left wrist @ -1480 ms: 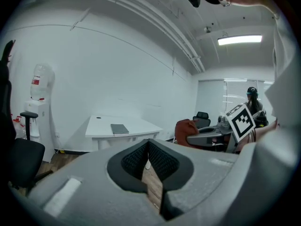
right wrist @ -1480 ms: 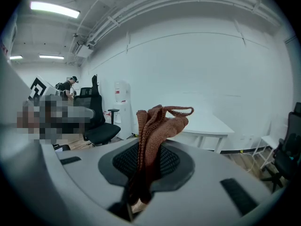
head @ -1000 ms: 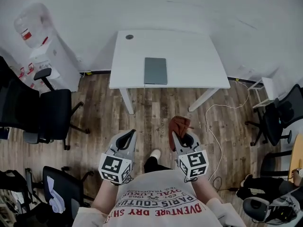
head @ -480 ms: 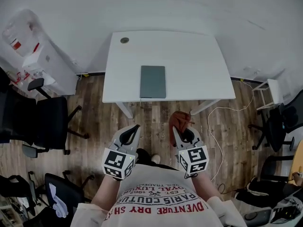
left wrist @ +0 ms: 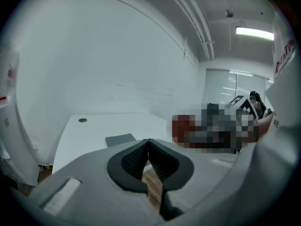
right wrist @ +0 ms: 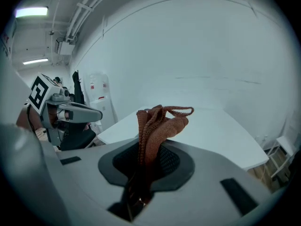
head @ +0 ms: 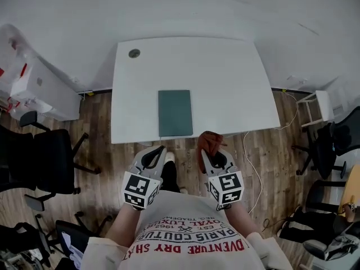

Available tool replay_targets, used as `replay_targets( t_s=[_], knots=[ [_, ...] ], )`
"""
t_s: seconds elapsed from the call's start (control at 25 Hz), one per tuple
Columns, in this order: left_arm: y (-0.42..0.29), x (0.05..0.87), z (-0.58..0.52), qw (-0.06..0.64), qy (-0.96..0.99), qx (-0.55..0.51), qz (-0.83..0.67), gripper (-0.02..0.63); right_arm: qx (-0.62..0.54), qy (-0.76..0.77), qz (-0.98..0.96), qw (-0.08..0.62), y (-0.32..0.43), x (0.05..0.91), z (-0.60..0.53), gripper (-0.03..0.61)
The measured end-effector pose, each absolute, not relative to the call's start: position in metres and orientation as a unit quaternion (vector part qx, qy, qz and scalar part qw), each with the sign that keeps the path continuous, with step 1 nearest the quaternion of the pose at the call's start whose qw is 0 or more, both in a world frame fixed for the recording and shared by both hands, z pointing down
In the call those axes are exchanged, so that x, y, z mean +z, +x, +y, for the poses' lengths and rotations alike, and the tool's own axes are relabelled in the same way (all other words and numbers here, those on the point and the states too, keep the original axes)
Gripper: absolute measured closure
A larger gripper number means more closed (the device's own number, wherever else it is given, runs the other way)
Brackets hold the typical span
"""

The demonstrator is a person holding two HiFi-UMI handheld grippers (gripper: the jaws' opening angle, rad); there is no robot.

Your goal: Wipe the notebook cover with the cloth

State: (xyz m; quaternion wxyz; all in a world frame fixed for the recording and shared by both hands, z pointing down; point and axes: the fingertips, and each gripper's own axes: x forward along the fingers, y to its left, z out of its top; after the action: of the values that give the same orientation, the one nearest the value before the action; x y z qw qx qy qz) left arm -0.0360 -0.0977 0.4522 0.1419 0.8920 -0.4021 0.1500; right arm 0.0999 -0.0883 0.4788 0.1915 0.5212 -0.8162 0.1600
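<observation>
Right gripper (right wrist: 149, 147), clamped on the bunched cloth (right wrist: 159, 125), may lose it dragging across the notebook (head: 175, 113); left gripper (left wrist: 148, 144) sits closed, empty.

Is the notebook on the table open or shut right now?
Shut. The notebook lies flat on the table, showing one plain cover, no pages.

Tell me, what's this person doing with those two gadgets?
A person stands at a white table, holding a gripper in each hand. The right gripper is shut on a rust-brown knitted cloth; the left gripper is shut with nothing in it. A dark grey-green notebook lies closed on the table, ahead of both grippers and untouched, so no wiping has begun.
</observation>
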Motion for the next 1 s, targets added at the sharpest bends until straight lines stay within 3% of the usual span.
replay_targets(
  t_s=[0.36,0.76,1.0],
  knots=[
    [-0.049,0.503,-0.190,0.178,0.876,0.187,-0.408,0.604,0.188,0.483,-0.831,0.204,0.067,0.504,-0.173,0.500],
    [-0.052,0.619,-0.202,0.295,0.842,0.260,-0.370,0.604,0.243,0.451,-0.825,0.238,0.041,0.557,-0.206,0.500],
    [-0.049,0.628,-0.216,0.293,0.844,0.269,-0.359,0.604,0.245,0.443,-0.828,0.242,0.027,0.564,-0.230,0.500]
  ],
)
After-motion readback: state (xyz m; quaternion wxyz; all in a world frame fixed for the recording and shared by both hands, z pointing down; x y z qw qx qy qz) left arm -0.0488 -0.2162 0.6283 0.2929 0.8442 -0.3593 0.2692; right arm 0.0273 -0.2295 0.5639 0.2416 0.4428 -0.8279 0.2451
